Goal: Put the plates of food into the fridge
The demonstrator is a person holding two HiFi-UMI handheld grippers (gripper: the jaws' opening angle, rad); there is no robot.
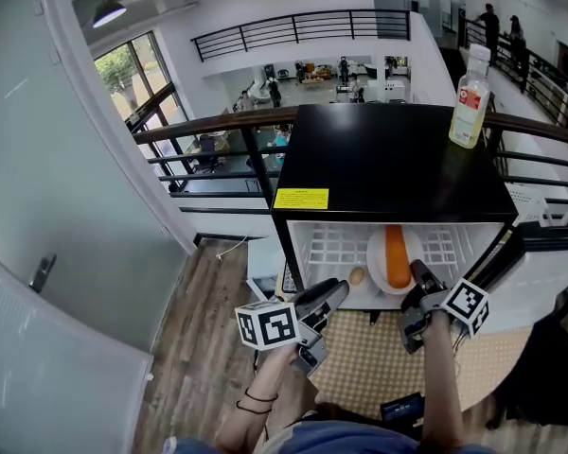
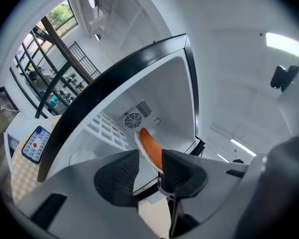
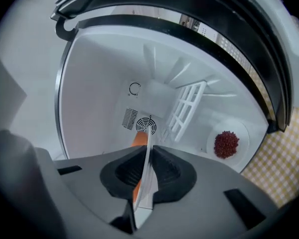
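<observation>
A white plate [image 1: 376, 253] bearing a long orange piece of food [image 1: 396, 255] hovers at the mouth of the black mini fridge [image 1: 388, 159], over its white wire shelf [image 1: 336, 249]. My right gripper [image 1: 421, 278] is shut on the plate's near rim; in the right gripper view the thin rim [image 3: 147, 156] runs between the pads, and the orange food [image 3: 138, 139] shows beyond. My left gripper [image 1: 333, 293] hangs open just left of the plate, holding nothing. In the left gripper view the orange food [image 2: 148, 142] shows past its parted jaws. A second plate with red food [image 3: 226, 143] sits inside the fridge.
A plastic bottle [image 1: 470, 97] stands on the fridge's top at the right. The fridge door [image 1: 549, 236] hangs open to the right. A small tan item [image 1: 357, 275] lies at the fridge's front edge. Below is a checkered mat [image 1: 379, 372] with a dark phone [image 1: 402, 408].
</observation>
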